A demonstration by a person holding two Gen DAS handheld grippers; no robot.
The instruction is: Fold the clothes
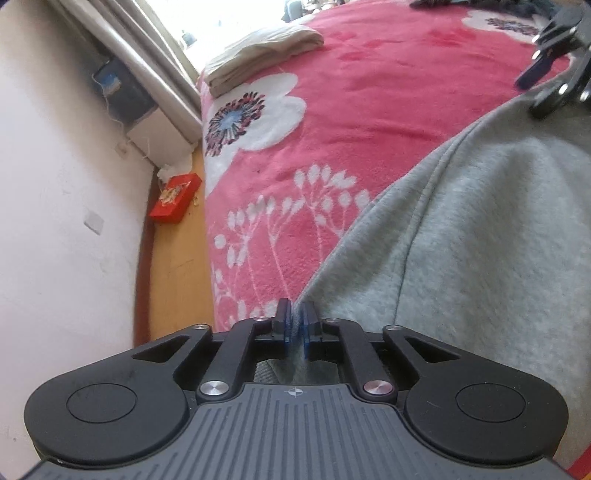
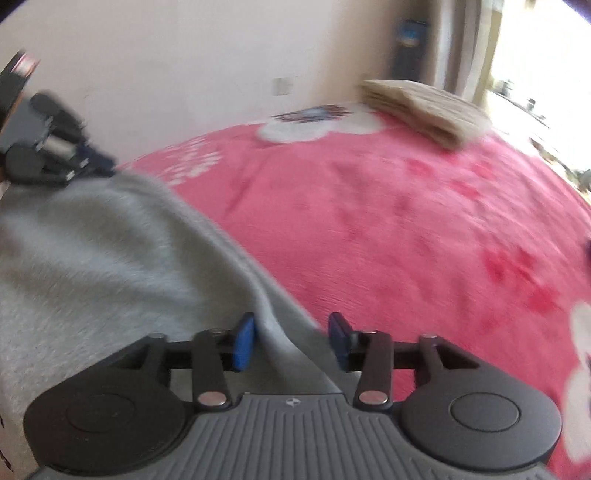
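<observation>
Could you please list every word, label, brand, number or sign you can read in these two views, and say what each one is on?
No text can be read in either view.
red box on the floor: gold markings, too small and blurred to read.
left hand-held gripper: only a crosshair mark on its body, no lettering.
right hand-held gripper: the same crosshair mark, no lettering.
pink blanket: flower pattern only.

Bed with pink floral blanket (image 1: 369, 110), white wall (image 1: 55, 221) alongside, strip of wooden floor (image 1: 177, 266) between. Red box (image 1: 175, 199) on floor. Curtain (image 1: 155, 66) beside bright, overexposed window (image 1: 229, 18).
</observation>
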